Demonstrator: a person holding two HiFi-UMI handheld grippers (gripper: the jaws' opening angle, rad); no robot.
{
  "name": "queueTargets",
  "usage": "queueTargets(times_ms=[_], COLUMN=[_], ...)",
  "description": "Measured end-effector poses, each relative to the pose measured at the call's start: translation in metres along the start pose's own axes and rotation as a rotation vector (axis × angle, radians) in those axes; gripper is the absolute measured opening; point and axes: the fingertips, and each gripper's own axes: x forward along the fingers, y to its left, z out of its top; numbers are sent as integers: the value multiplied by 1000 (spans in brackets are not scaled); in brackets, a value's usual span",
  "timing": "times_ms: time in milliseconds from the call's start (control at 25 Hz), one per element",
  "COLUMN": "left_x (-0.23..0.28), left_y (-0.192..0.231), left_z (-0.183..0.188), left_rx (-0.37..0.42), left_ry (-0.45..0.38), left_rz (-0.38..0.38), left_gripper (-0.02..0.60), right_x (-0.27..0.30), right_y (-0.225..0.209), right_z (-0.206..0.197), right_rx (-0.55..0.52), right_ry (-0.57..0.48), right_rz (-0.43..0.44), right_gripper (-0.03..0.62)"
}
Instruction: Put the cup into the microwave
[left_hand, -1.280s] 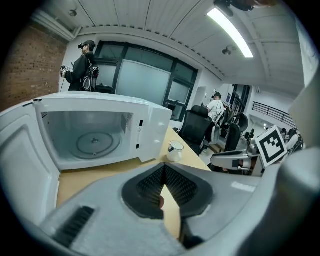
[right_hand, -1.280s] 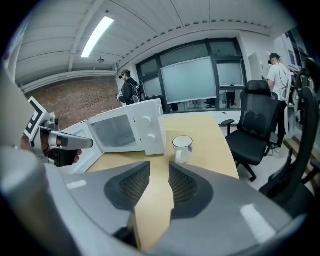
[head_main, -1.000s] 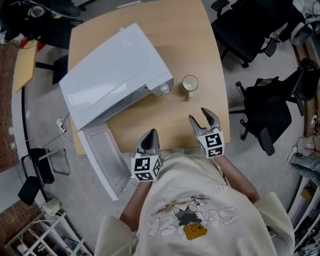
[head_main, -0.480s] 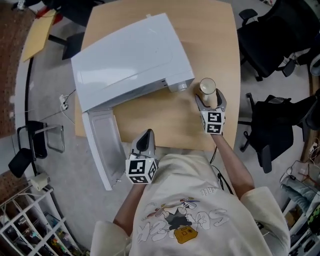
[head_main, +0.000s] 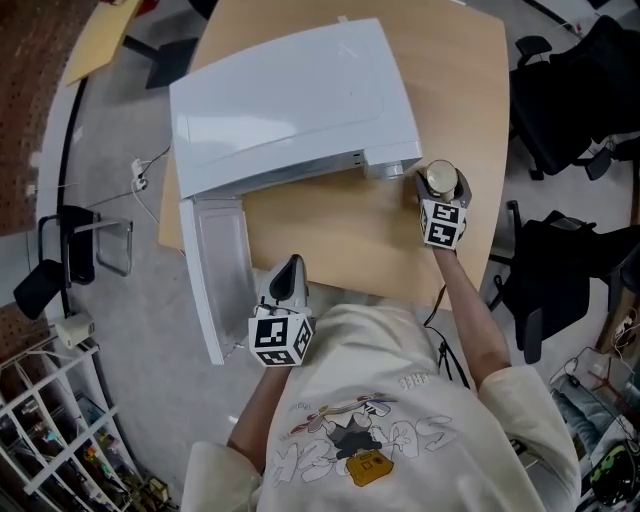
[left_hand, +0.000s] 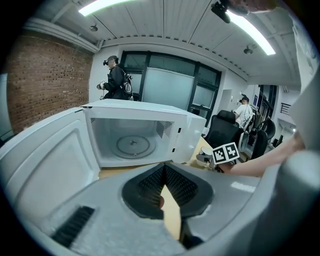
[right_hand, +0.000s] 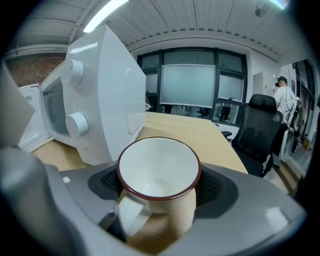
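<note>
Grasp step: right gripper (head_main: 441, 188) jaws clamp the cup (right_hand: 159, 170); left gripper (left_hand: 161, 187) idle, jaws together, empty. Next, likely: lift, swing to 9 o'clock into the open microwave (head_main: 290, 100).

Upright white cup (right_hand: 159, 170) (red-rimmed, empty) stands just beside the open white microwave (head_main: 290, 100).

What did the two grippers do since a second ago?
The right hand-held gripper moved forward from the near edge of the light wooden table to the cream enamel cup with the dark red rim and closed its jaws round it. The left hand-held gripper stayed shut at the near edge, and the white microwave kept its door open.
</note>
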Motion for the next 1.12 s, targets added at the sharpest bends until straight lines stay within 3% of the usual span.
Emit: queueTargets(times_ms=[480,760,1120], left_x=[2,2,-6], left_y=[-1,1,23], left_z=[2,3,1], left_rx=[-19,-49,-121], left_ry=[-19,-42,-73], left_rz=[-13,-18,19], left_gripper=[5,5,5], right_x=[-27,-59,-93], right_y=[25,85,194], right_z=[7,12,-1], right_rx=[-63,-109,-211], right_ry=[0,-9,29], right_rz=[82,221,459], right_gripper=[407,407,407])
